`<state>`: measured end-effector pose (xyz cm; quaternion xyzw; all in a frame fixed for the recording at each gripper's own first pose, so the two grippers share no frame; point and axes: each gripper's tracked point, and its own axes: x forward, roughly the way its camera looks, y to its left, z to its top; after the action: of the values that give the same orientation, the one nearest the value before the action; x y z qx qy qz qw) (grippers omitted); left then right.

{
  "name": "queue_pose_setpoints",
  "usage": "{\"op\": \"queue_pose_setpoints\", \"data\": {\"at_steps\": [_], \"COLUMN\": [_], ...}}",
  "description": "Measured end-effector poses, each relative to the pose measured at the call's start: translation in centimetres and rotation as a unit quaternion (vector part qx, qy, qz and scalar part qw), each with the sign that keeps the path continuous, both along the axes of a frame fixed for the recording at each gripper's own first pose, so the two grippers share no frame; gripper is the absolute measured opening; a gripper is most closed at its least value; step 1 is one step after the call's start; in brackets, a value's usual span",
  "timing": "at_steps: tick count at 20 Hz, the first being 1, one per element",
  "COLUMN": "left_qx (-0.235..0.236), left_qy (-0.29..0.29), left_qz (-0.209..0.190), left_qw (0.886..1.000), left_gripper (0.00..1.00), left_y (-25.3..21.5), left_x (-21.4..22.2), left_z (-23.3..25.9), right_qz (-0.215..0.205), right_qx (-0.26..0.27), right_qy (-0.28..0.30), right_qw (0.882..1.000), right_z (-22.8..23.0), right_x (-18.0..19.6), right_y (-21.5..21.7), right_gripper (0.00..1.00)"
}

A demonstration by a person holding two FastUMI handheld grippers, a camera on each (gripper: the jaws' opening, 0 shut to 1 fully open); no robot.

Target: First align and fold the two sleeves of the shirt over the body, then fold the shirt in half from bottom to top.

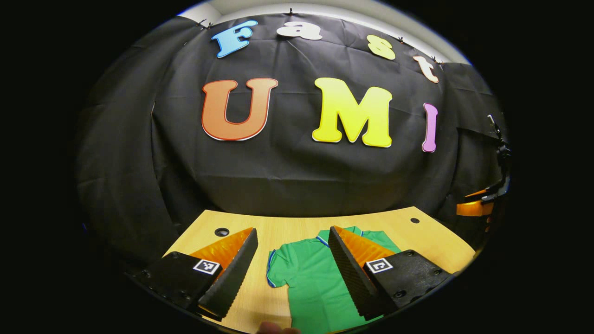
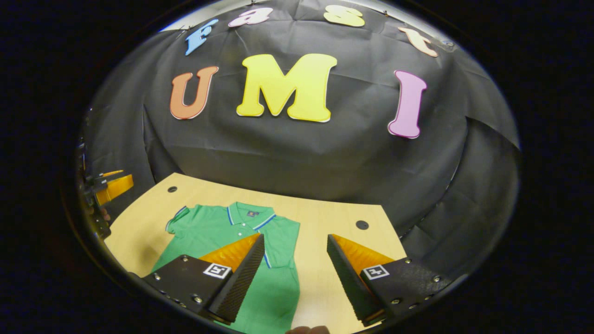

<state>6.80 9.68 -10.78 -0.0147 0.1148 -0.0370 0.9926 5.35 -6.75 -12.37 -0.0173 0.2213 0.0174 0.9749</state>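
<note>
Spread tongs, green shirt, small unreadable collar label

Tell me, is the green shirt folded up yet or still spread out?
Spread out. The green shirt lies flat on the table, collar up top, one sleeve sticking out sideways. Its bottom part is hidden.

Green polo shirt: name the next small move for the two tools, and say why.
Probably lower both tools toward the sleeves. The green polo shirt lies flat, collar up, on the wooden table, its left sleeve spread out and unfolded. The left tool and right tool hover open above the shirt, holding nothing, so the sleeve fold seems not yet begun.
</note>
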Motion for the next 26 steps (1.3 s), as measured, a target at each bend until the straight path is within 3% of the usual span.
{"op": "queue_pose_setpoints", "data": {"at_steps": [9,15,26], "left_qx": [-0.034,-0.015,-0.029], "left_qy": [0.050,0.068,0.159], "left_qz": [-0.007,-0.022,-0.039], "left_qw": [0.998,0.997,0.986], "left_gripper": [0.98,0.98,0.98], "left_y": [2.1,2.6,3.4], "left_x": [4.5,7.9,12.3], "left_z": [-4.3,-6.4,-16.3], "right_qz": [-0.021,-0.045,-0.071], "right_qx": [0.004,0.024,0.032], "right_qy": [-0.001,0.016,0.055], "right_qw": [1.000,0.999,0.995], "right_z": [1.1,-0.2,-3.2], "right_x": [-1.9,-2.8,-4.6], "right_y": [-3.1,-4.6,-6.9], "right_gripper": [0.88,0.87,0.88]}}
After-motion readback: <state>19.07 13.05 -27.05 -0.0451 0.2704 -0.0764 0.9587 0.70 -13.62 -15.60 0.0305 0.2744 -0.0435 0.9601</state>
